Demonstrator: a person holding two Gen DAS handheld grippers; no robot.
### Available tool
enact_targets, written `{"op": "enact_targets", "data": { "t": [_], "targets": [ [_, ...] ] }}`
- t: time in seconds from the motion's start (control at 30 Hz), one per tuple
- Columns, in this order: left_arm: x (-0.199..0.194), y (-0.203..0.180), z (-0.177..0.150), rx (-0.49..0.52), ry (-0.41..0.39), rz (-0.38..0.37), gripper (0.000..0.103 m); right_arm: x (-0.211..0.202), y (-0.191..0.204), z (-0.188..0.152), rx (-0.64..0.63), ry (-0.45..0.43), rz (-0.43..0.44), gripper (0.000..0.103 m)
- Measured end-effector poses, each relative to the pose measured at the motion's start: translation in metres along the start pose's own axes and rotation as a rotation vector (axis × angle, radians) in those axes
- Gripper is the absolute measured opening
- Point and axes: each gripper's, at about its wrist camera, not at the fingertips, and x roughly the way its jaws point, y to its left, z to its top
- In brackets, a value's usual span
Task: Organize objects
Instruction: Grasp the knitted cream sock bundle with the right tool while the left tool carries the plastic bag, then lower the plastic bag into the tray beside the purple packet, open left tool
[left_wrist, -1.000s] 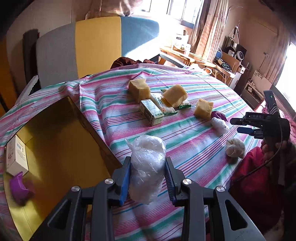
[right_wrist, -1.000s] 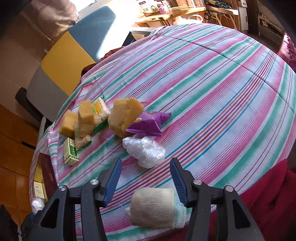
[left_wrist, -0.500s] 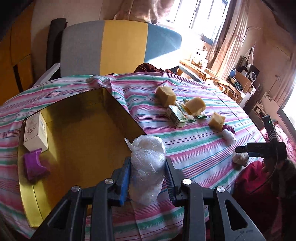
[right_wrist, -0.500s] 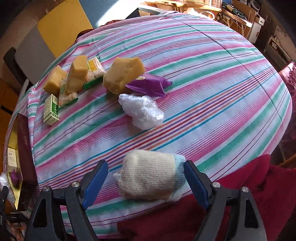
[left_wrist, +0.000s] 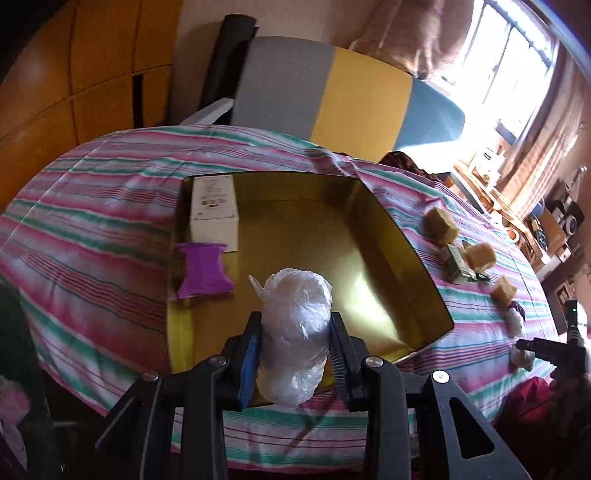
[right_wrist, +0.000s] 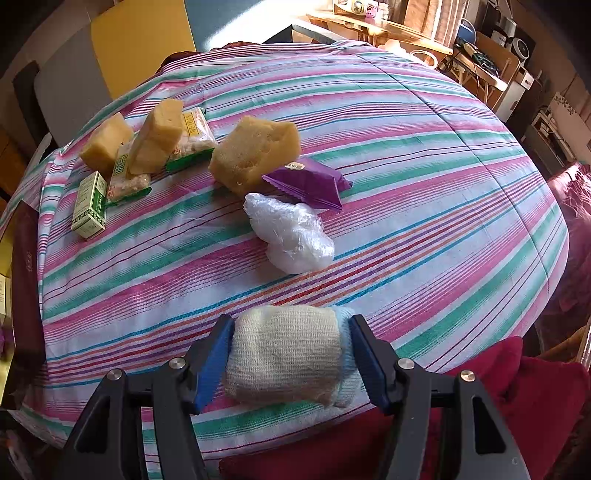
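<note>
My left gripper (left_wrist: 294, 360) is shut on a roll wrapped in clear plastic (left_wrist: 293, 328) and holds it above the near edge of the open yellow box (left_wrist: 406, 266). The box holds a white carton (left_wrist: 213, 212) and a purple packet (left_wrist: 202, 270). My right gripper (right_wrist: 291, 363) has its jaws closed against both ends of a cream knitted roll (right_wrist: 286, 356) at the table's near edge. A second plastic-wrapped bundle (right_wrist: 291, 234) lies just beyond it.
On the striped tablecloth (right_wrist: 424, 177) lie three yellow sponges (right_wrist: 255, 153), a purple snack packet (right_wrist: 310, 181), a green-white box (right_wrist: 90, 205) and snack bags (right_wrist: 192, 140). A grey, yellow and blue chair back (left_wrist: 332, 92) stands behind the table. Red cloth (right_wrist: 480, 406) hangs at the near edge.
My left gripper has carried the plastic roll left, from over the cloth to over the box. My right gripper has moved onto the knitted roll and closed on it.
</note>
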Motion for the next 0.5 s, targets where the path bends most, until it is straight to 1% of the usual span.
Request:
{"op": "enact_targets", "data": {
  "t": [0.07,0.13,0.23,0.37,0.5],
  "targets": [
    [-0.002,0.015,0.001,-0.037,-0.002,0.044,0.035,0.000,0.003,0.000,-0.013,-0.002,-0.010,0.064],
    [-0.004,0.028,0.001,-0.069,0.000,0.056,0.035,0.000,0.003,-0.001,-0.011,-0.002,-0.007,0.064],
    [-0.007,0.038,-0.002,-0.074,0.004,0.081,0.035,-0.001,0.003,-0.001,-0.007,-0.002,-0.004,0.064],
    [-0.003,0.039,-0.006,-0.081,0.020,0.077,0.035,0.000,0.004,-0.001,-0.010,-0.005,-0.003,0.064],
    [0.003,0.032,-0.006,-0.060,0.031,0.073,0.035,0.000,0.004,0.000,-0.016,-0.006,-0.005,0.064]
  ]
}}
